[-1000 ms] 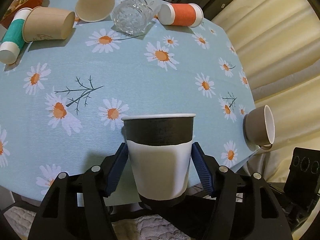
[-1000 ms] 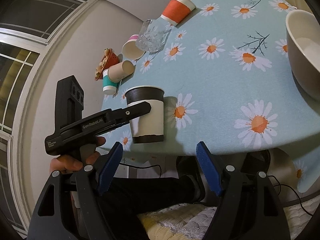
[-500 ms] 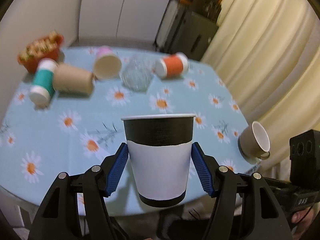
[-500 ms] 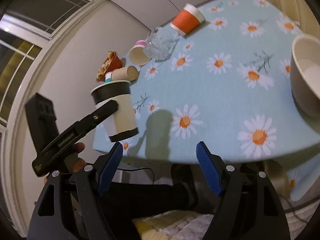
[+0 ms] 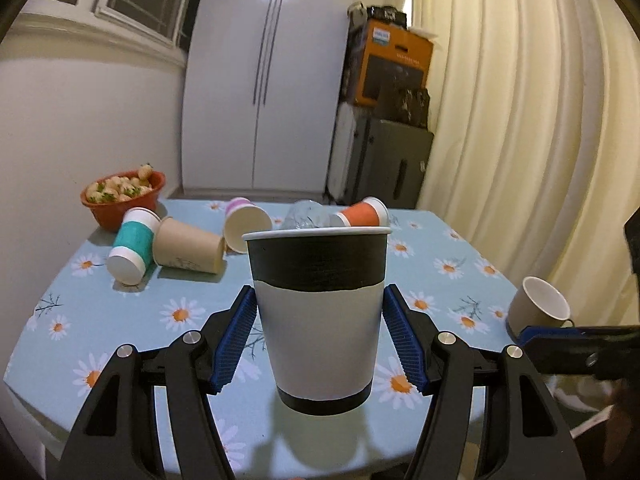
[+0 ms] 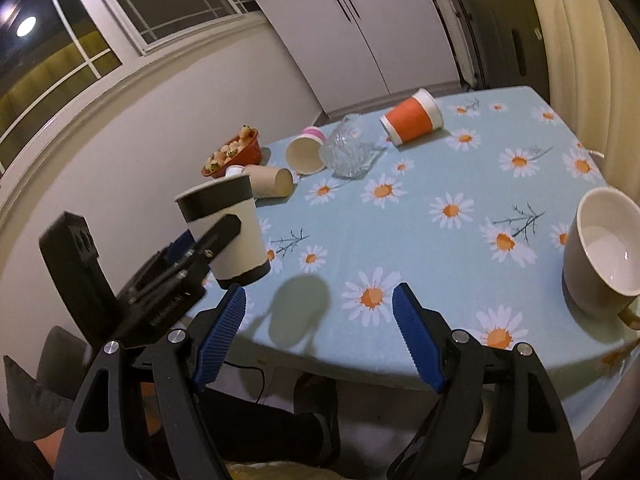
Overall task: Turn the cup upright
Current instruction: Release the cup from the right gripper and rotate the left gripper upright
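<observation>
A black and white paper cup (image 5: 318, 312) stands upright between the blue pads of my left gripper (image 5: 320, 336), which is shut on it. The right wrist view shows the cup (image 6: 226, 232) held in the air above the table's near left edge, with its shadow on the cloth below. My right gripper (image 6: 320, 336) is open and empty, in front of the table's near edge. A beige mug (image 6: 604, 248) lies on its side at the right edge, also seen in the left wrist view (image 5: 538, 310).
On the daisy tablecloth (image 6: 440, 216) at the far side lie a teal cup (image 5: 132, 248), a brown cup (image 5: 188, 244), a pink-rimmed cup (image 5: 246, 226), a glass jar (image 6: 348, 150) and an orange cup (image 6: 412, 120). A red bowl of food (image 5: 124, 196) stands far left.
My left gripper has lifted the black and white cup off the table and levelled out. The right gripper has tilted up and stayed open.
</observation>
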The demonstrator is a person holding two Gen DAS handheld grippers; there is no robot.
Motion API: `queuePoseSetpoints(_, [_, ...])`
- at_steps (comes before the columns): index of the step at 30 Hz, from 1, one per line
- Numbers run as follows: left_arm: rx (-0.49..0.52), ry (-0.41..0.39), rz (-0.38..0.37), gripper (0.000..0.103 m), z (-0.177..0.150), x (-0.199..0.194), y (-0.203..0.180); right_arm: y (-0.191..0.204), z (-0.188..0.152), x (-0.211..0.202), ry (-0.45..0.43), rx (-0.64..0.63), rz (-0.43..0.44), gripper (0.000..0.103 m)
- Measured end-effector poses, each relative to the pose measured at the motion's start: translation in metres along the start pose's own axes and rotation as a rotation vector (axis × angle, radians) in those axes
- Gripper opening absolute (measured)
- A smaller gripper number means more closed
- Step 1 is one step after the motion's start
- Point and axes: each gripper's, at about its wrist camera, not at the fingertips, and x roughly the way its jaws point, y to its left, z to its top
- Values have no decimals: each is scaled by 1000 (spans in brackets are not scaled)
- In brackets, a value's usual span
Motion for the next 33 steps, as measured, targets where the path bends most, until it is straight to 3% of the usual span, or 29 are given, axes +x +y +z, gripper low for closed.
queuePoseSetpoints(3, [-11, -55, 91, 63, -10, 2, -1, 0, -2, -1, -27, -19, -1, 77])
queuePoseSetpoints(9, [21, -157, 142, 63, -28, 5, -4, -3, -8, 3, -25, -37, -10, 78])
queuePoseSetpoints(16, [62, -217, 161, 63, -51, 12, -8, -5, -14, 8, -10, -53, -33, 78])
queuePoseSetpoints(33, [114, -248, 245, 64, -84, 34, -18, -5, -19, 15, 19, -61, -45, 78])
